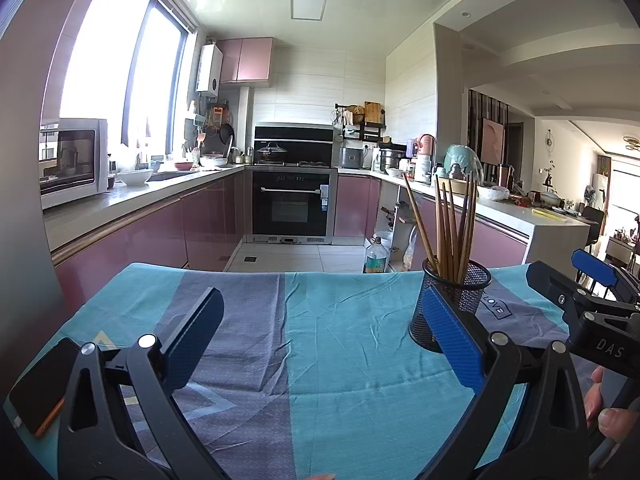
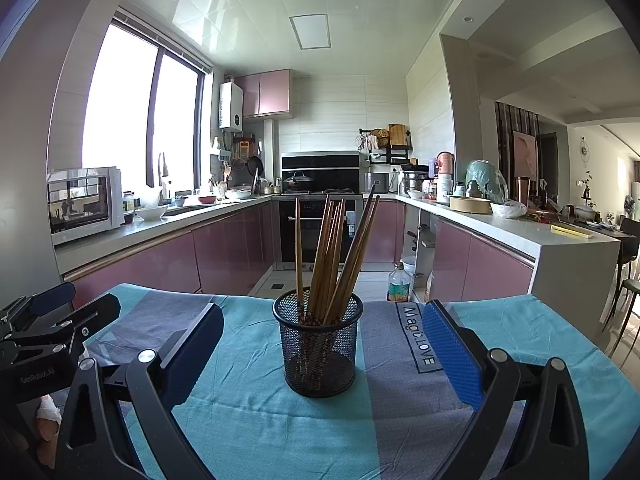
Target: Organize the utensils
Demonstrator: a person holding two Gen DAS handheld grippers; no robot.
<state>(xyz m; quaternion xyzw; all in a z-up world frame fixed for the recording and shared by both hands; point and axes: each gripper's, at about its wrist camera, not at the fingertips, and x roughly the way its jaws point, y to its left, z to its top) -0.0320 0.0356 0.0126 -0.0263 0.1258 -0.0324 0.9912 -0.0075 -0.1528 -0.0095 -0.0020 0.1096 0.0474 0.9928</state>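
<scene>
While chopsticks stand gathered in the mesh cup mid-worktop, right claw and left claw gape, empty, likely awaiting strays.

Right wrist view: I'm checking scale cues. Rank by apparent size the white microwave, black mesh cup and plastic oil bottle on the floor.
1. Black mesh cup, nearest the camera
2. White microwave, close behind
3. Plastic oil bottle

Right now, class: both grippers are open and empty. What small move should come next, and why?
Probably ease the right gripper forward toward the chopsticks: they stand loosely splayed in the mesh holder, which sits centred between its open fingers.
</scene>
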